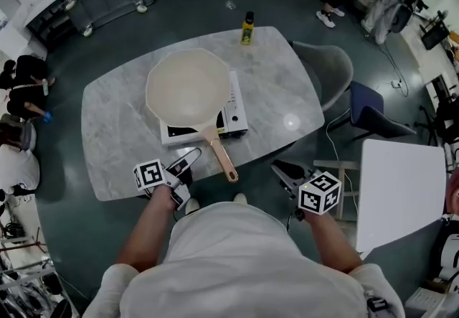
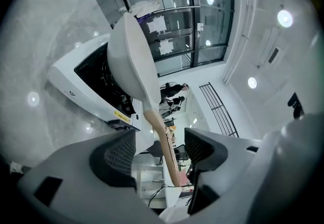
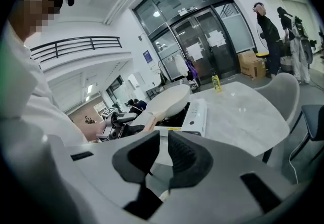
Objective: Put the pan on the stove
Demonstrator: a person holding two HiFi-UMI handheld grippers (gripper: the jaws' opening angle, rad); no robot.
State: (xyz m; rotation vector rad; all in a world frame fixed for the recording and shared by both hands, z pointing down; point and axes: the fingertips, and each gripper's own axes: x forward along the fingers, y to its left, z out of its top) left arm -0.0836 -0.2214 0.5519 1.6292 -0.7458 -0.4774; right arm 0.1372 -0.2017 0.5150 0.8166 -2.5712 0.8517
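Observation:
A cream pan (image 1: 188, 87) sits on the white portable stove (image 1: 233, 119) in the middle of the marble table (image 1: 115, 130). Its tan handle (image 1: 221, 155) points toward me over the table's front edge. My left gripper (image 1: 188, 163) is just left of the handle's end, jaws wide open. In the left gripper view the pan (image 2: 129, 61) and stove (image 2: 76, 84) lie ahead, and the handle (image 2: 164, 147) shows in the gap of the left gripper (image 2: 159, 149), clear of both pads. My right gripper (image 1: 285, 169) hangs off the front right edge, shut and holding nothing (image 3: 163, 154).
A yellow bottle (image 1: 247, 28) stands at the table's far edge. A grey chair (image 1: 326, 69) and a blue chair (image 1: 373, 112) are on the right, with a white table (image 1: 398, 187) nearer me. People crouch at the far left (image 1: 25, 87).

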